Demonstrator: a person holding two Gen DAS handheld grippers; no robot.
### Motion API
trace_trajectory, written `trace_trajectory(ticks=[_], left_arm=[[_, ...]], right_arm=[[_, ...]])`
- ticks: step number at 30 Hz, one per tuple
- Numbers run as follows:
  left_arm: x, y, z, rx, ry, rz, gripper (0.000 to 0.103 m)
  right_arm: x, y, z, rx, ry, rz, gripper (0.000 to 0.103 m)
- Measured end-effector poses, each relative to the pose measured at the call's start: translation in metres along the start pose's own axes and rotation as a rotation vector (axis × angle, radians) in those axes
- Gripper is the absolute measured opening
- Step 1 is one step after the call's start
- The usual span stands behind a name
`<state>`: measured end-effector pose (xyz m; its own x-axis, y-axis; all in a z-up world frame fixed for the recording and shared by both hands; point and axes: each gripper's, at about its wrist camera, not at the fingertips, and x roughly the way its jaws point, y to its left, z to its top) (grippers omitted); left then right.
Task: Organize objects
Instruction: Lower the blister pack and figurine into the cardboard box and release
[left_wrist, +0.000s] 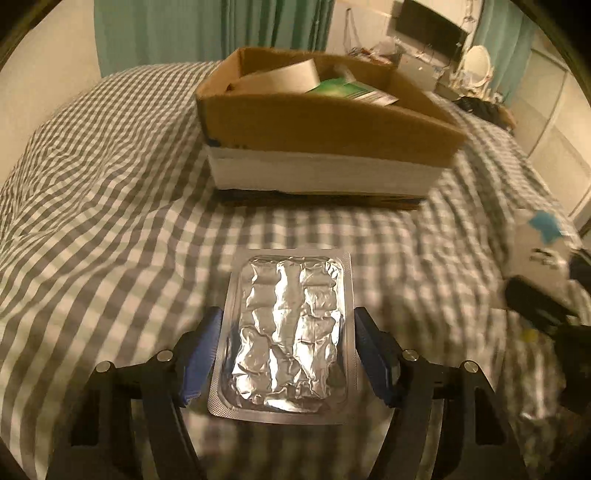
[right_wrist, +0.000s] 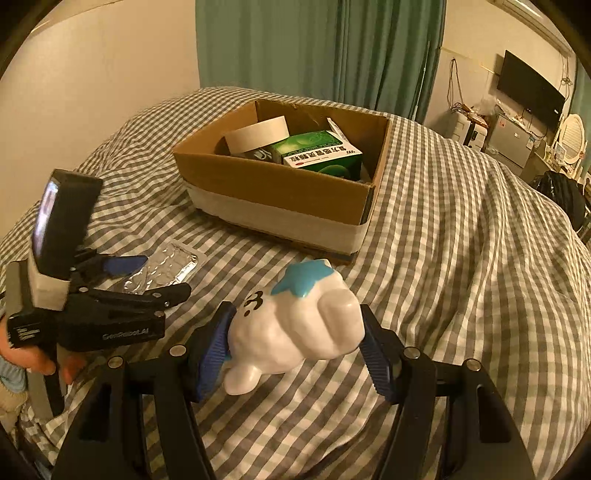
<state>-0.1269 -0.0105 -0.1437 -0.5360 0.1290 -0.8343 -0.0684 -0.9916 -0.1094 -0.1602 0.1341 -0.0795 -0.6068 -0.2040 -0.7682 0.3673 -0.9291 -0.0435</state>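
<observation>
A silver foil blister pack (left_wrist: 288, 332) sits between the blue pads of my left gripper (left_wrist: 288, 354), which is shut on it just above the checked bedspread; it also shows in the right wrist view (right_wrist: 162, 269). My right gripper (right_wrist: 295, 347) is shut on a white toy figure with a blue star (right_wrist: 295, 325), also seen blurred in the left wrist view (left_wrist: 535, 251). An open cardboard box (right_wrist: 280, 184) lies ahead of both grippers, also in the left wrist view (left_wrist: 325, 122). It holds a tape roll (right_wrist: 258, 134) and a green medicine carton (right_wrist: 317, 151).
The grey-and-white checked bedspread (right_wrist: 461, 240) covers the bed. My left gripper's body (right_wrist: 96, 317) is to the left of the right one. Green curtains (right_wrist: 317, 48), a wall TV (right_wrist: 532, 92) and cluttered furniture stand beyond the bed.
</observation>
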Motion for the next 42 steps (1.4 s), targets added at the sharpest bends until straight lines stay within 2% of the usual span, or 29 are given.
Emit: trace_trajectory(ticks=[5,10,17,24,28,33,37,42], left_arm=[[-0.034,-0.02,-0.005,0.055,-0.044,0.002,0.072],[-0.076,-0.03,0.002,0.077,-0.14,-0.004,0.072],[-0.129,-0.034,0.029,0.09,-0.279,0.001,0.072],[-0.167,-0.039,0.077,0.127,-0.408,0.025,0.072],[-0.17,-0.037,0.115,0.125,-0.478,0.073,0.072],[-0.154,-0.031,0.168,0.101,-0.499,0.071,0.072],[-0.123,-0.023,0.2,0.061,-0.488,0.053,0.072],[-0.066,-0.018,0.223,0.065,-0.431,0.057,0.072]], right_arm=[[-0.013,0.004,-0.005,0.003,-0.01,-0.011,0.065],[-0.041,0.006,0.001,-0.003,-0.062,-0.031,0.065],[-0.082,0.005,0.013,-0.008,-0.151,-0.023,0.065],[-0.121,-0.007,0.053,-0.033,-0.279,-0.018,0.065],[-0.126,-0.013,0.086,-0.055,-0.33,-0.035,0.065],[-0.124,-0.022,0.131,-0.069,-0.386,-0.056,0.065],[-0.103,-0.037,0.167,-0.039,-0.398,-0.061,0.065],[-0.053,-0.052,0.198,0.001,-0.356,-0.054,0.065]])
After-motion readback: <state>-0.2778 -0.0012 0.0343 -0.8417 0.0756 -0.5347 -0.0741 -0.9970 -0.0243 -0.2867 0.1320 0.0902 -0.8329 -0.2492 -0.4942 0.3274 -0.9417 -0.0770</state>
